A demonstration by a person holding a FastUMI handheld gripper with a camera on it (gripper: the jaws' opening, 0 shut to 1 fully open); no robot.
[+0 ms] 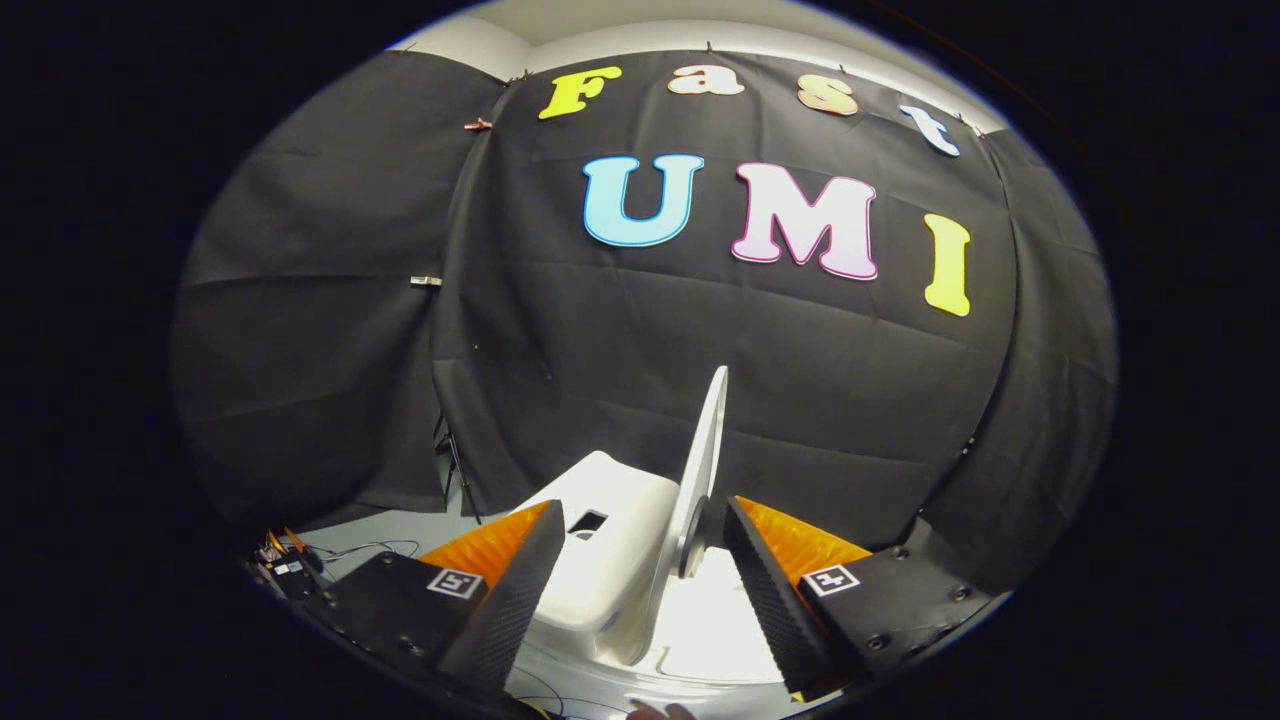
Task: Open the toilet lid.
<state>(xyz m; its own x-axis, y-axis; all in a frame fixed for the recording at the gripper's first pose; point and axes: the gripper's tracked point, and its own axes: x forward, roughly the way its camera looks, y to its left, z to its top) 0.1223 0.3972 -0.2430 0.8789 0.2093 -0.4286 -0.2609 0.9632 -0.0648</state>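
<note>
The white toilet lid [706, 460] stands raised nearly upright and shows edge-on, its thin rim pointing up against the black cloth. It rises from between my fingers, closer to the right finger [765, 580] than to the left finger [510, 590]. My gripper [643, 510] is open, with a wide gap, and the two fingers do not both press on the lid. Left of the lid lies the white toilet tank [610, 545] with a dark slot in its top. Below the lid, between the fingers, the bright white seat area [715, 625] shows.
Black cloth walls close the booth behind and to both sides. On the grey floor [400, 530] to the left lie cables and small devices [285, 570], and a thin stand leg [455, 470] rises by the cloth. A fingertip of a hand [660, 711] shows below the fingers.
</note>
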